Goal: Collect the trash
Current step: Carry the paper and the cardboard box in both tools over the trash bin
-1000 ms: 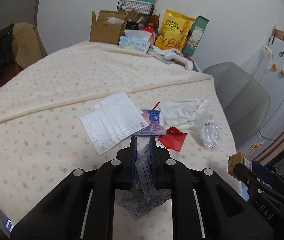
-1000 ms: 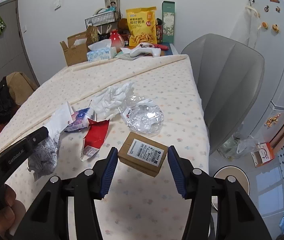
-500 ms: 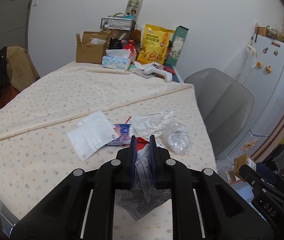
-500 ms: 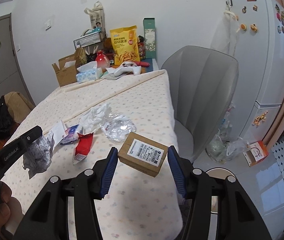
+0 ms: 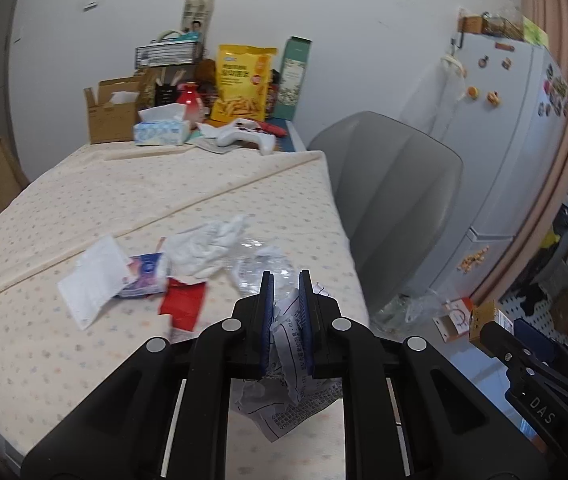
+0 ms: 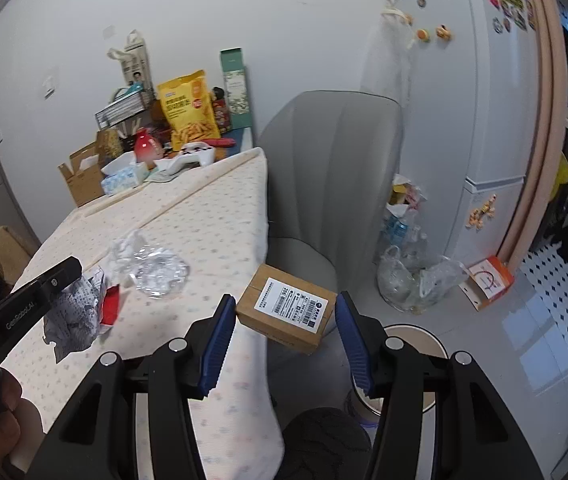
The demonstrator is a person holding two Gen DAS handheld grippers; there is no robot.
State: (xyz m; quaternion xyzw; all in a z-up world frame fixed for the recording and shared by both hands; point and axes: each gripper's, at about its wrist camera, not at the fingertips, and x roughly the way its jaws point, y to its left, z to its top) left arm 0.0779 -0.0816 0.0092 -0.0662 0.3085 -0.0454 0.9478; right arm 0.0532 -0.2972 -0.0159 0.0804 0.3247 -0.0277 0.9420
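My left gripper (image 5: 286,308) is shut on a crumpled printed paper (image 5: 292,400), held above the table's front right part; the paper also shows in the right wrist view (image 6: 74,312). My right gripper (image 6: 284,332) is shut on a small cardboard box (image 6: 288,308) with a white label, held past the table's right edge above the floor. A round bin (image 6: 416,364) sits on the floor below it, partly hidden by the fingers. On the tablecloth lie a white face mask (image 5: 92,280), a blue packet (image 5: 144,276), a red wrapper (image 5: 184,304), white tissue (image 5: 204,248) and crumpled clear plastic (image 6: 156,272).
A grey chair (image 6: 332,184) stands at the table's right side. A white fridge (image 6: 476,100) is beyond it, with plastic bags of bottles (image 6: 408,276) and an orange box (image 6: 488,280) on the floor. Snack bag (image 5: 244,84), tissue box (image 5: 160,130), cardboard box (image 5: 110,114) crowd the table's far end.
Both grippers have lifted and swung right, away from the table, keeping hold of the paper and the box. The right gripper now hangs over the floor near the bin.
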